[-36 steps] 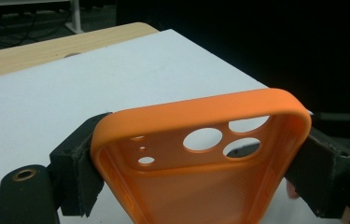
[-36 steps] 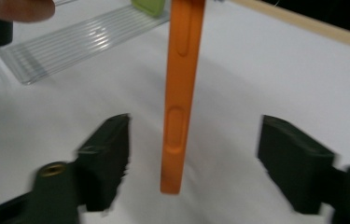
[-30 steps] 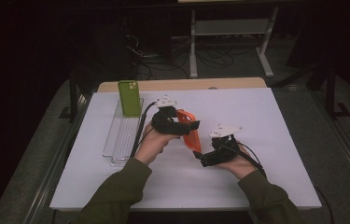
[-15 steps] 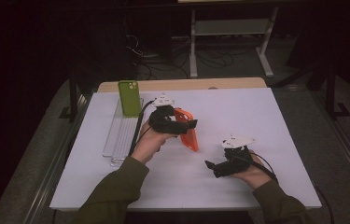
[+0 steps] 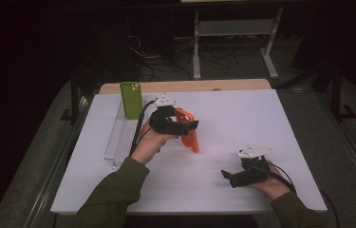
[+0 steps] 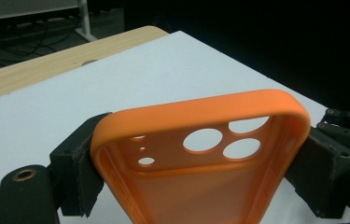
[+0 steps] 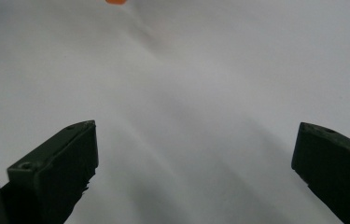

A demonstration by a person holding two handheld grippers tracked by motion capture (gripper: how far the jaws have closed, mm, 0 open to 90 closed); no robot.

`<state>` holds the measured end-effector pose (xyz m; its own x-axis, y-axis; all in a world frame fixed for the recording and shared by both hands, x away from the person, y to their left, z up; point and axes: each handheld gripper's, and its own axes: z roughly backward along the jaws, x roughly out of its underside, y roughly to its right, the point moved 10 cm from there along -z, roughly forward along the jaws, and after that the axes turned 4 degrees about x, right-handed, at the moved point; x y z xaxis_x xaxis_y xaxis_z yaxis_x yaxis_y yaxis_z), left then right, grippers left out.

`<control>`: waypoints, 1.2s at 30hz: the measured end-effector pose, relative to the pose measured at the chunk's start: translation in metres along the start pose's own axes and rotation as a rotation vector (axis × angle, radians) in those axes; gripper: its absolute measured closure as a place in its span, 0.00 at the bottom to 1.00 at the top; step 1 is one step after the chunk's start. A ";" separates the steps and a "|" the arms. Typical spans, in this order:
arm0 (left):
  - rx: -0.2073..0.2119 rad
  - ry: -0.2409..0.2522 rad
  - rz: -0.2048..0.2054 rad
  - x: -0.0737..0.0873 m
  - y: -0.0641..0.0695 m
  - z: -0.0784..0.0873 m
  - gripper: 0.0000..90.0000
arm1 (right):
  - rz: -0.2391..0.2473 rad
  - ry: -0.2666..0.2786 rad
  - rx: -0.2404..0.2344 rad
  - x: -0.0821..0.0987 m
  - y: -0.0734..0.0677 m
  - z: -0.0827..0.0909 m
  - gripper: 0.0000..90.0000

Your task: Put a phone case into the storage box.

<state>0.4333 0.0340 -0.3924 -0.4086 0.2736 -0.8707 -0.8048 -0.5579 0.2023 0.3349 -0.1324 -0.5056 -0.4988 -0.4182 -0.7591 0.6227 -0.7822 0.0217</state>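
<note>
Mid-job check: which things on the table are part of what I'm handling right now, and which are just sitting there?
In the job:
- orange phone case, clamped across its sides by the left gripper
- right gripper, fingers wide apart over bare table, nothing between them

Just lying about:
- green phone, propped upright at the far end of the clear rack
- clear rack
- white table

Phone (image 5: 131,99) behind case (image 5: 188,134), on rack (image 5: 118,137)
</note>
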 end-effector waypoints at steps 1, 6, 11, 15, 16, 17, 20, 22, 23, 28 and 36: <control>-0.002 -0.001 -0.006 -0.001 -0.001 0.001 0.17 | -0.009 0.006 0.001 0.000 0.000 0.000 0.00; -0.019 0.003 -0.028 -0.012 -0.004 0.009 0.17 | 0.001 0.000 0.007 -0.001 0.002 -0.002 0.00; -0.050 0.013 -0.049 -0.026 -0.014 0.020 0.17 | -0.009 -0.001 -0.004 -0.002 -0.001 -0.003 0.00; -0.077 0.027 -0.050 -0.037 -0.024 0.029 0.17 | -0.010 0.003 -0.006 -0.003 -0.001 -0.003 0.00; -0.083 0.029 -0.051 -0.039 -0.026 0.031 0.17 | -0.009 0.004 -0.006 -0.003 -0.001 -0.003 0.00; -0.087 0.032 -0.051 -0.042 -0.028 0.033 0.17 | -0.009 0.005 -0.004 -0.003 -0.001 -0.004 0.00; -0.108 0.030 -0.060 -0.047 -0.035 0.038 0.17 | -0.008 0.005 -0.004 -0.004 -0.001 -0.003 0.00; -0.120 0.035 -0.064 -0.051 -0.040 0.042 0.17 | -0.008 0.004 -0.004 -0.004 -0.001 -0.003 0.00; -0.127 0.036 -0.065 -0.052 -0.042 0.043 0.17 | -0.008 0.005 -0.004 -0.004 -0.001 -0.003 0.00; -0.166 0.036 -0.067 -0.058 -0.055 0.051 0.17 | -0.010 0.005 -0.006 -0.004 -0.001 -0.003 0.00; -0.230 0.052 -0.052 -0.063 -0.078 0.065 0.17 | -0.021 0.005 -0.004 -0.004 0.001 -0.002 0.00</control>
<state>0.4942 0.1111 -0.3242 -0.3419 0.2691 -0.9004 -0.7027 -0.7094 0.0548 0.3385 -0.1302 -0.5043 -0.5085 -0.3993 -0.7629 0.6143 -0.7891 0.0036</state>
